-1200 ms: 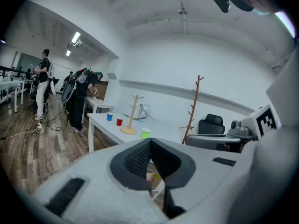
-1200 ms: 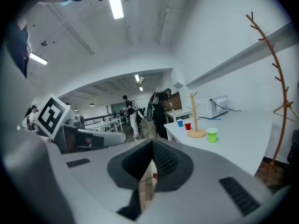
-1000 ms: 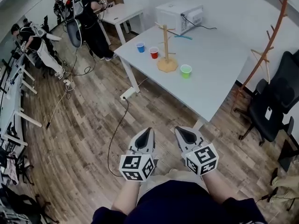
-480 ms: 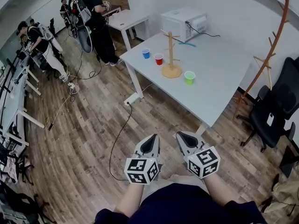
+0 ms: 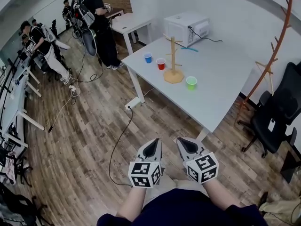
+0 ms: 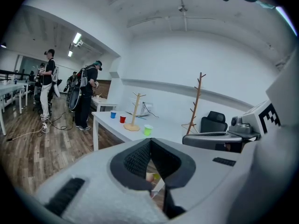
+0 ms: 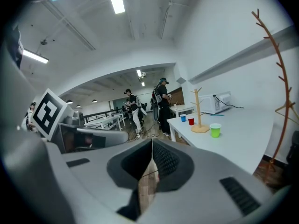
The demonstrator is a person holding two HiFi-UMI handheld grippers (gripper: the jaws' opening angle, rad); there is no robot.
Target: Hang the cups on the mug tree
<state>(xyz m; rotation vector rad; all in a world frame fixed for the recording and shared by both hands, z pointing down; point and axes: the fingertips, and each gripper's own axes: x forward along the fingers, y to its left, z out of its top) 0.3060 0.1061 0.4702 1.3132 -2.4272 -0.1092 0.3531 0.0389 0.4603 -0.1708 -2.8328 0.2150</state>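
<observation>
A wooden mug tree [image 5: 173,59] stands on the white table [image 5: 221,79], with bare pegs. Three cups rest on the table around it: a blue cup [image 5: 148,57] and a red cup [image 5: 161,63] to its left, a green cup [image 5: 191,82] to its right. Both grippers are held low over the wooden floor, well short of the table. My left gripper [image 5: 153,146] is shut and empty. My right gripper [image 5: 184,143] is shut and empty too. The tree [image 6: 135,111] [image 7: 199,110] shows small and far off in both gripper views.
A white microwave [image 5: 186,28] sits at the table's far end with a teal pen [image 5: 190,49] beside it. A cable and power strip [image 5: 132,103] lie on the floor by the table leg. A black office chair [image 5: 278,114] and a coat stand [image 5: 272,48] are at right. Several people [image 5: 96,20] stand at back left.
The head view has shifted so the table and mug tree sit slightly lower and further right. Both grippers have dropped a little in the picture and stayed shut.
</observation>
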